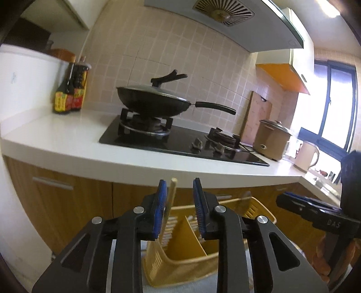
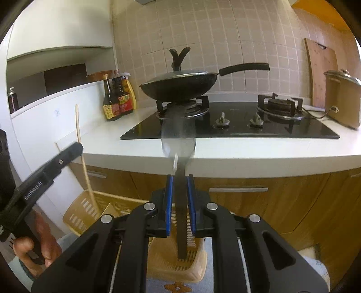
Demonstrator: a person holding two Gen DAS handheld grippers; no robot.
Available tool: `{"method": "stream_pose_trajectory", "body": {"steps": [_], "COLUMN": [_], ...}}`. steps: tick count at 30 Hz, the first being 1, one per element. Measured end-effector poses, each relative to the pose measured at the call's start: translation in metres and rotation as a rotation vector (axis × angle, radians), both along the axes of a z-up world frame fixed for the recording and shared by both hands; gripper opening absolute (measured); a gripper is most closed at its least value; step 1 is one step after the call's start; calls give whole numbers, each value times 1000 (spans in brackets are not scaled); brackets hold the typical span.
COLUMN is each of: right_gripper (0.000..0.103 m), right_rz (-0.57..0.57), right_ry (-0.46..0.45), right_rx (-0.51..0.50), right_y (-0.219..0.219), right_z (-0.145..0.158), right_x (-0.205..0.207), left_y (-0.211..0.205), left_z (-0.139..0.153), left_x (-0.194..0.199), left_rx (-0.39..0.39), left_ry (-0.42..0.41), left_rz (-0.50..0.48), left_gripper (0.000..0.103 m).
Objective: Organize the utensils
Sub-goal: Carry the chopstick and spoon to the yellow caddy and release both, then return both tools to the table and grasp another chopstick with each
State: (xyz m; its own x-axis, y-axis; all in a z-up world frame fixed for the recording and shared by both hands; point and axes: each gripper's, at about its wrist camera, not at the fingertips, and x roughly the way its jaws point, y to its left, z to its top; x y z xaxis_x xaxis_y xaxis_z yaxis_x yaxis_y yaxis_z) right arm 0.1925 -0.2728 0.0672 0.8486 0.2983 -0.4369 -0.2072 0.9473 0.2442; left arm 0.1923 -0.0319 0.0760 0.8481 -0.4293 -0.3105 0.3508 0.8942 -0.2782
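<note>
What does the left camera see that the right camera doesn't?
Only the left view shows the window, the cooker hood and a kettle. Only the right view shows the spoon in the right gripper, jaws shut on its handle, and the person's hand. Both show the wok, hob, sauce bottles, yellow basket and a chopstick, which stands between the open jaws of the left gripper.

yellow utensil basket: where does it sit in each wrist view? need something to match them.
Left wrist: yellow utensil basket at bottom centre, behind and below the left gripper.
Right wrist: basket at lower left, running under the right gripper.
Shared landmark: black wok on the stove's left burner.
</note>
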Motion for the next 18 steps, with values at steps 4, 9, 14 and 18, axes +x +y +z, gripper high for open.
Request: {"method": "stream_pose_trajectory", "body": {"steps": [4, 9, 14, 18], "right_gripper": [56, 56, 56, 56], "right_rz": [-12, -23, -33, -15], "right_ry": [-6, 37, 88, 127], "right_rx": [21, 16, -17, -49], "right_y": [-5, -3, -2, 4], "right_z": [4, 14, 24, 35], "right_x": [-14, -20, -37, -60], "left_y": [7, 11, 11, 10], "left_z": [10, 28, 23, -11], "left_x": [-16, -53, -86, -109], "left_rx": [-13, 6, 77, 143], "left_ry": [10, -10, 79, 251], "left_rz": [-24, -59, -82, -139], "left_gripper": [27, 35, 35, 35]}}
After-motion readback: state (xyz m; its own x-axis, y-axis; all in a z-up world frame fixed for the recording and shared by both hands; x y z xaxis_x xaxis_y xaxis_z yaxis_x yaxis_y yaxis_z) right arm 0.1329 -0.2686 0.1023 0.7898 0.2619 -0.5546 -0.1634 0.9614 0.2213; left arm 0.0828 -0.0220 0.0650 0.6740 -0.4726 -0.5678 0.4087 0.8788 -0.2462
